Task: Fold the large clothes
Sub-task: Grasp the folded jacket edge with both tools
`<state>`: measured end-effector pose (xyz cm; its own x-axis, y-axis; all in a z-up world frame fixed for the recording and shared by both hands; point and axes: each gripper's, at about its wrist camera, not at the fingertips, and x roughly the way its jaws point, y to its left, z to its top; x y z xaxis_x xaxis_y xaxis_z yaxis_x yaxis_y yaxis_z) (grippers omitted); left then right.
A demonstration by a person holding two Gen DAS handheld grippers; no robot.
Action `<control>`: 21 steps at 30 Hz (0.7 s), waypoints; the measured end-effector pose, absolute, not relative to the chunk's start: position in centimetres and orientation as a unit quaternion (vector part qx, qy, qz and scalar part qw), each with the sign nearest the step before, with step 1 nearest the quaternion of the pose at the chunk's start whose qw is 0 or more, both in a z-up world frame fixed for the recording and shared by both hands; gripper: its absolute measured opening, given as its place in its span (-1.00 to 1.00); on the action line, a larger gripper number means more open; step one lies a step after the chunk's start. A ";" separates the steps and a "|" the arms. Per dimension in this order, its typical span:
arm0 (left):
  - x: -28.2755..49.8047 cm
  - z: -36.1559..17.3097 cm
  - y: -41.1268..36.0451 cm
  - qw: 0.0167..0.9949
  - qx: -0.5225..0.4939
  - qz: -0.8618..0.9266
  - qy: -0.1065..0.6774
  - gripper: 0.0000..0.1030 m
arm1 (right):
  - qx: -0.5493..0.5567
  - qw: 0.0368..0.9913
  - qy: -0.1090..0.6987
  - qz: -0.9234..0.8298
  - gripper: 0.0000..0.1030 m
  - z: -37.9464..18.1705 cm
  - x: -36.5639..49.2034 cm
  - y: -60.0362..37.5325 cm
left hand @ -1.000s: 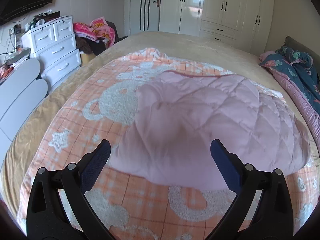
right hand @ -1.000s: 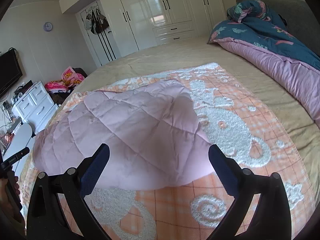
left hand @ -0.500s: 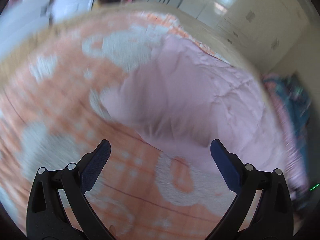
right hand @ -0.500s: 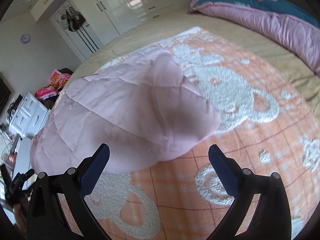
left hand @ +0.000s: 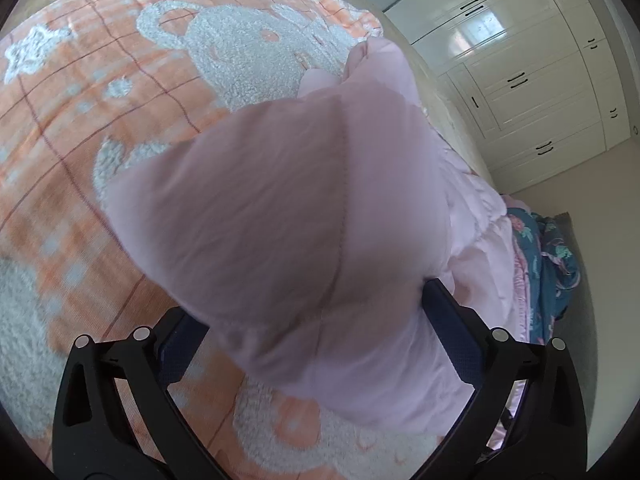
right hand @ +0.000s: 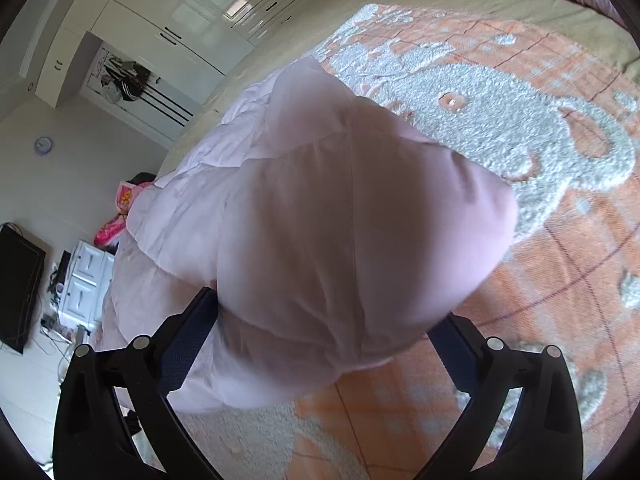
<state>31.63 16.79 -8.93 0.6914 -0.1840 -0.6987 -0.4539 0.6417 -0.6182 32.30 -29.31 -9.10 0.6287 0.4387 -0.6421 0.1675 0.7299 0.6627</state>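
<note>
A pale pink quilted garment (left hand: pixel 300 200) lies on an orange checked blanket (left hand: pixel 80 128) with white bear shapes, spread over the bed. My left gripper (left hand: pixel 312 308) is open, its fingers straddling a near corner of the garment, and the cloth covers both fingertips. In the right wrist view the garment (right hand: pixel 340 220) bulges up close to the lens. My right gripper (right hand: pixel 324 308) is open too, with another near corner lying between its fingers on the blanket (right hand: pixel 560 280). Neither pair of jaws is pressed onto the cloth.
White wardrobes (left hand: pixel 540 80) stand beyond the bed. A dark blue flowered quilt (left hand: pixel 556 256) is piled at the bed's right side. White drawers (right hand: pixel 86 280) and a black TV (right hand: pixel 20 288) stand on the left, with pink clothes (right hand: pixel 120 216) heaped nearby.
Both grippers have dropped and pushed forward onto the near edge of the garment, each tilting inward. The cloth now sits between the fingers, where before it lay ahead of them.
</note>
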 end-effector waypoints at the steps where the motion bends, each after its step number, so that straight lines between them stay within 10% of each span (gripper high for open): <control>1: 31.8 -9.1 16.8 0.821 -0.413 0.083 0.385 0.84 | 0.364 0.826 0.422 0.084 0.92 -9.3 32.7 -29.4; 13: 32.7 -10.4 16.9 0.830 -0.415 0.076 0.365 0.84 | 0.388 0.831 0.385 0.103 0.90 -10.5 34.8 -29.3; 21: 32.7 -9.7 16.2 0.842 -0.398 0.091 0.352 0.64 | 0.379 0.844 0.356 0.132 0.17 -9.7 34.6 -28.6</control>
<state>32.72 16.24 -9.71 0.7350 -0.1277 -0.6659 -0.4337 0.6665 -0.6064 34.61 -28.59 -9.69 0.7112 0.4923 -0.5017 0.0474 0.6785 0.7330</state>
